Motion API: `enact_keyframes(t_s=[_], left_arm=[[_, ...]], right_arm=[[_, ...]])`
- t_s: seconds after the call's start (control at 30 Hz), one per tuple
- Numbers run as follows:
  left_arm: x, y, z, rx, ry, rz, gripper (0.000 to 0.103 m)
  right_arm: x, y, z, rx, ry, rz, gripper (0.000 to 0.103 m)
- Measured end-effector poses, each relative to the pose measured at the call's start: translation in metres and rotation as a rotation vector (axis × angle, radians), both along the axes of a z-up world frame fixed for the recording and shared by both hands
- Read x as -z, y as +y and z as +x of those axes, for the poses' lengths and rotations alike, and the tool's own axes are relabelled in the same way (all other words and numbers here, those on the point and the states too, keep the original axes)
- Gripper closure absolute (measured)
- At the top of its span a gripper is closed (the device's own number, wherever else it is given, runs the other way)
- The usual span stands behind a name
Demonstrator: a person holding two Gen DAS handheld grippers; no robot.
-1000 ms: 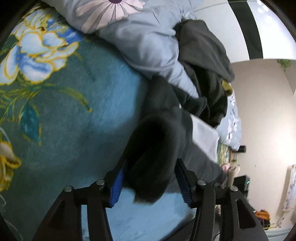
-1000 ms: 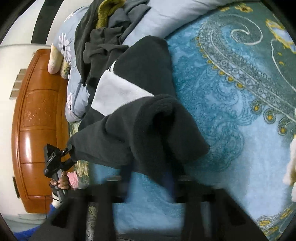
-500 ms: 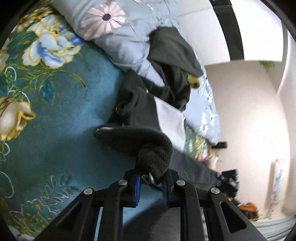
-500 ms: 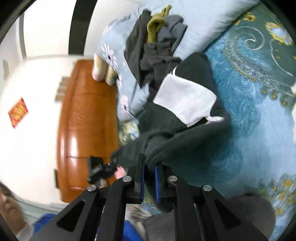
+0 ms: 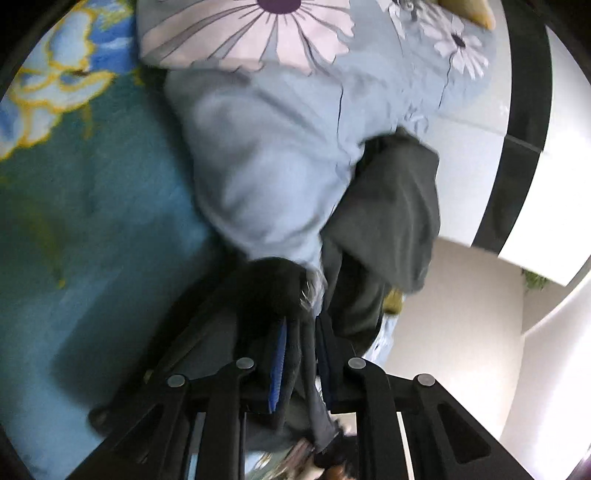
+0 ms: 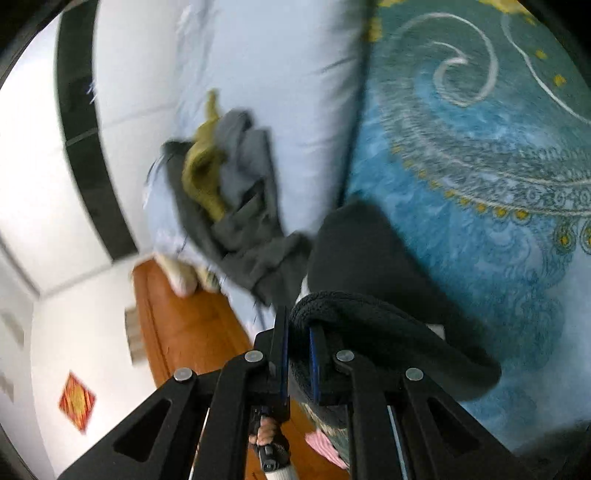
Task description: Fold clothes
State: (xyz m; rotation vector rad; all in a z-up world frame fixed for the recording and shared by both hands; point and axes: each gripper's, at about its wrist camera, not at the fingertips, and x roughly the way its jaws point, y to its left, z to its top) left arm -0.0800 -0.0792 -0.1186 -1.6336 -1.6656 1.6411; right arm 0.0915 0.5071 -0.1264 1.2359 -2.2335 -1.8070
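Observation:
A dark fleece garment (image 6: 373,258) lies bunched on the teal patterned bedspread (image 6: 480,155). My right gripper (image 6: 297,354) is shut on its thick rolled edge (image 6: 369,314). My left gripper (image 5: 299,354) is shut on another dark fold of the same garment (image 5: 273,284), close against the pale blue duvet (image 5: 266,177). Most of the garment is hidden under the grippers. The frames are blurred by motion.
A pile of grey and olive clothes (image 6: 225,184) lies on the duvet (image 6: 295,92), also seen as grey cloth in the left wrist view (image 5: 388,218). A flowered pillow (image 5: 258,33) sits above. A wooden headboard (image 6: 184,332) stands at the lower left.
Both grippers, still shut on the dark garment, have swung it toward the duvet and the clothes pile. The white panel of the garment is no longer in sight.

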Motion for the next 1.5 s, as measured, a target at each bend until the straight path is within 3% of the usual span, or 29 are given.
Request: enact_keyframes(t_s=[0.07,0.13,0.17,0.27,0.37,0.5,0.57,0.63,0.7,0.77,0.9,1.0,1.13,1.17,1.2,1.23,1.27,1.5], left_arm=[[0.001,0.002,-0.005,-0.011,-0.007,0.002,0.081],[-0.004,0.005,-0.008,0.006,0.011,-0.008,0.077],[-0.010,0.007,-0.009,0.027,0.032,-0.018,0.073],[-0.042,0.007,0.008,0.115,0.143,-0.163,0.059],[-0.054,-0.009,0.047,0.121,0.198,-0.361,0.043],[-0.030,-0.013,0.092,0.211,0.153,-0.591,0.043],[-0.027,-0.011,0.099,0.240,0.163,-0.653,0.043],[-0.032,-0.003,0.091,0.277,0.207,-0.697,0.043],[-0.032,0.011,0.070,0.351,0.260,-0.747,0.043],[-0.027,0.024,0.049,0.393,0.273,-0.744,0.043],[-0.015,0.037,0.010,0.388,0.266,-0.688,0.043],[-0.008,0.051,-0.003,0.378,0.242,-0.638,0.043],[-0.019,0.073,0.000,0.430,0.311,-0.642,0.045],[-0.023,0.077,0.002,0.449,0.335,-0.675,0.049],[-0.027,0.078,0.005,0.452,0.348,-0.706,0.059],[-0.031,0.078,0.007,0.456,0.360,-0.738,0.079],[-0.036,0.078,0.009,0.459,0.373,-0.769,0.086],[-0.082,0.055,0.006,0.350,0.506,-0.689,0.091]], right_arm=[[0.006,0.001,-0.001,0.024,0.002,-0.007,0.088],[0.008,0.002,0.000,0.045,0.017,-0.016,0.080],[0.006,0.004,0.000,0.054,0.034,-0.005,0.069],[-0.007,0.013,0.003,0.037,0.076,0.057,0.062],[-0.020,0.017,0.019,-0.045,0.010,0.223,0.060],[-0.014,0.004,0.045,-0.208,-0.121,0.408,0.058],[-0.011,-0.005,0.047,-0.274,-0.131,0.455,0.058],[-0.017,-0.013,0.037,-0.330,-0.110,0.515,0.057],[-0.025,-0.022,0.018,-0.392,-0.109,0.634,0.048],[-0.029,-0.030,0.002,-0.434,-0.101,0.707,0.048],[-0.032,-0.037,-0.027,-0.430,-0.076,0.749,0.048],[-0.034,-0.041,-0.043,-0.393,-0.063,0.763,0.048],[-0.042,-0.049,-0.048,-0.367,-0.017,0.739,0.050],[-0.045,-0.051,-0.048,-0.363,-0.006,0.734,0.059],[-0.047,-0.053,-0.049,-0.364,-0.003,0.733,0.074],[-0.047,-0.053,-0.049,-0.372,-0.020,0.738,0.084],[-0.049,-0.052,-0.049,-0.375,-0.028,0.736,0.092],[-0.082,-0.034,-0.036,-0.280,0.099,0.683,0.094]])
